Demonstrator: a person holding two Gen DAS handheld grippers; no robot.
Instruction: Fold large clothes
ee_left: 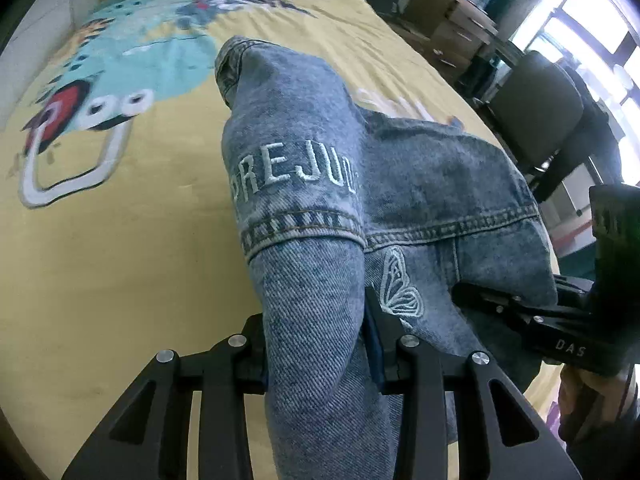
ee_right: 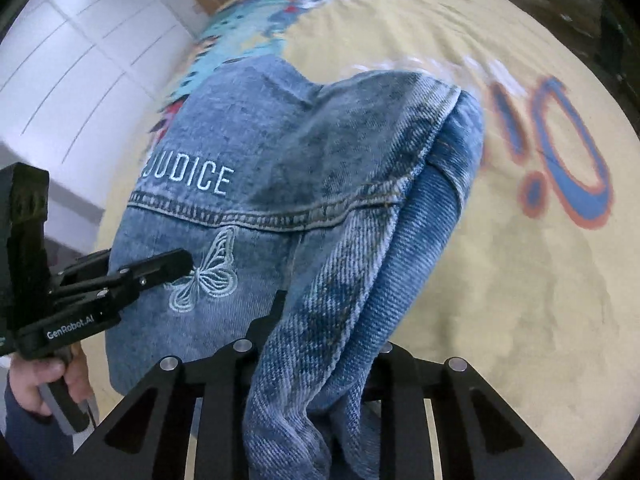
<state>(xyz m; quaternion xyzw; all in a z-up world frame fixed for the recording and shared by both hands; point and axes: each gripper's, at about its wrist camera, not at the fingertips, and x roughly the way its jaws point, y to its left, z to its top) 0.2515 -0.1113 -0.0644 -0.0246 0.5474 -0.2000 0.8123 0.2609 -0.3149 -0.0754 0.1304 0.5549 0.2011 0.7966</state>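
Note:
A blue acid-washed denim jacket [ee_left: 420, 184] lies partly lifted off the yellow bed sheet [ee_left: 120, 260]. White stitched lettering and a butterfly [ee_right: 208, 272] mark its back. In the left wrist view my left gripper [ee_left: 316, 332] is shut on a thick fold of denim that rises between its fingers. In the right wrist view my right gripper [ee_right: 324, 332] is shut on another bunched fold at the jacket's [ee_right: 320, 152] other side. Each gripper shows in the other's view: the right one [ee_left: 480, 300] at the right, the left one [ee_right: 176, 264] at the left, held by a hand [ee_right: 36, 380].
The sheet carries a big cartoon print [ee_left: 120, 80] and blue-and-orange lettering [ee_right: 568, 152]. A dark chair [ee_left: 536, 112], cardboard boxes [ee_left: 452, 12] and a bright window [ee_left: 592, 28] stand beyond the bed's right edge. White panelled wall [ee_right: 80, 60] runs along the left.

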